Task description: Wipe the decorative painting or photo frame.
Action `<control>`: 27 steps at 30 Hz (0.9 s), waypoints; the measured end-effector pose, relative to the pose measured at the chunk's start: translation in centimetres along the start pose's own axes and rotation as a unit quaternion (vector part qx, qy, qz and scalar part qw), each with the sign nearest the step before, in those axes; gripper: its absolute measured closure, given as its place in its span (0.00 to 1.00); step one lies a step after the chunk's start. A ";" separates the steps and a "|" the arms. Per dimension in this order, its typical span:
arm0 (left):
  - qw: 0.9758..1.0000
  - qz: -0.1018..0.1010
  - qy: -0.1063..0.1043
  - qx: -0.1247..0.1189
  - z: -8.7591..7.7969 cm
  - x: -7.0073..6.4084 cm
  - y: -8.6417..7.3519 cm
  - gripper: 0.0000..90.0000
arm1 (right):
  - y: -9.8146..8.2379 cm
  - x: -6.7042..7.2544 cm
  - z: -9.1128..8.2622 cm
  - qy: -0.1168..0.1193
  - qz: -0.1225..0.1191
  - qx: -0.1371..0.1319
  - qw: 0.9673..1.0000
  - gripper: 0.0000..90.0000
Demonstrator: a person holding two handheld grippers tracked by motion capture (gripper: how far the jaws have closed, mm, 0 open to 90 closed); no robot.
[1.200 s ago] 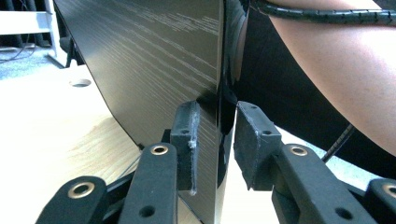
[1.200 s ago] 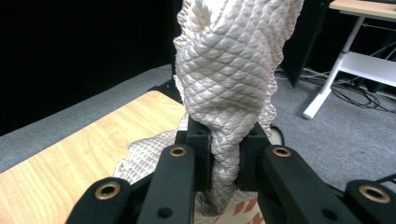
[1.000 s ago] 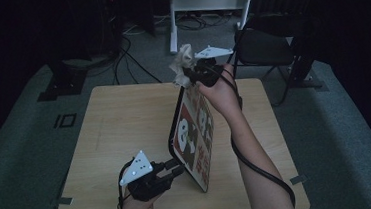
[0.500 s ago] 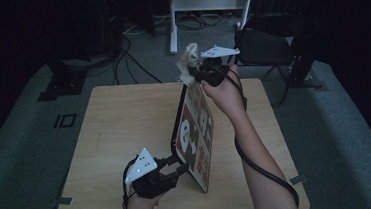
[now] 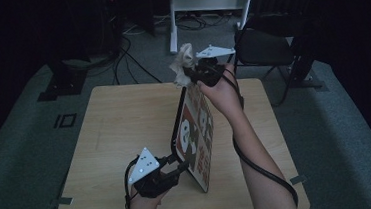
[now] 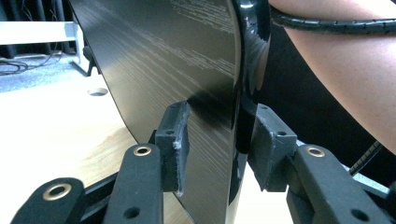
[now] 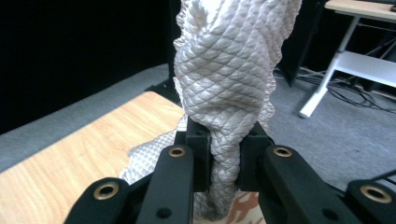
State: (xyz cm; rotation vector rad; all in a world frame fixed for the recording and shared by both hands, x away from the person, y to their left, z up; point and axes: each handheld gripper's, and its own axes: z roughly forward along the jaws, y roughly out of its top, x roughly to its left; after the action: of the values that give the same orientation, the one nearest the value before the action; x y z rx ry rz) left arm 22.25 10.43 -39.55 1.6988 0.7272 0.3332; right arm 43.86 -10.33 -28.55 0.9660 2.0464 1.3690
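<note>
On the wooden table [image 5: 115, 135] a flat tray [image 5: 196, 134] with a panda print stands on its edge, tilted, its black rim resting near the table's near side and its far end raised toward the back. We hold our left gripper [image 5: 171, 168] low at the near end of the tray, and its jaws straddle the rim: in the left gripper view one pad [image 6: 175, 140] sits against the tray's [image 6: 187, 70] glossy black back and the other pad stands just beside the rim on the printed side, with a thin gap visible there. These jaws have just been opening a little, with the tray's edge between them, so we do not count it as a firm grip. Our right gripper [image 5: 191, 76] is up at the tray's far, raised end. Its jaws are clamped tight on a bunched white cloth [image 7: 229, 79] with a quilted diamond texture, which rises in a wad above the pads. From the high view the cloth [image 5: 183, 64] sits just above the tray's top corner.
</note>
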 end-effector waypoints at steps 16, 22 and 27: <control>1.000 0.005 -0.005 0.004 -0.1 0.0 0.0 0.69 | 0.3 -2.2 1.0 -0.047 0.014 0.011 0.999 0.88; 1.000 0.002 -0.006 0.001 0.1 -0.1 0.0 0.61 | -1.2 -3.6 -1.1 -0.066 0.025 0.004 0.997 0.88; 1.000 -0.005 0.005 -0.008 0.4 -0.3 0.0 0.55 | -3.4 -3.6 -3.5 -0.060 0.023 -0.016 0.998 0.88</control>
State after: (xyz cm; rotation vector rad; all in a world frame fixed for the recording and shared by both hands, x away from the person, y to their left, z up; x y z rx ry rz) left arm 22.28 9.90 -39.60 1.6792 0.7379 0.3392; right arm 42.59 -15.98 -30.28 1.0605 1.9183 1.3297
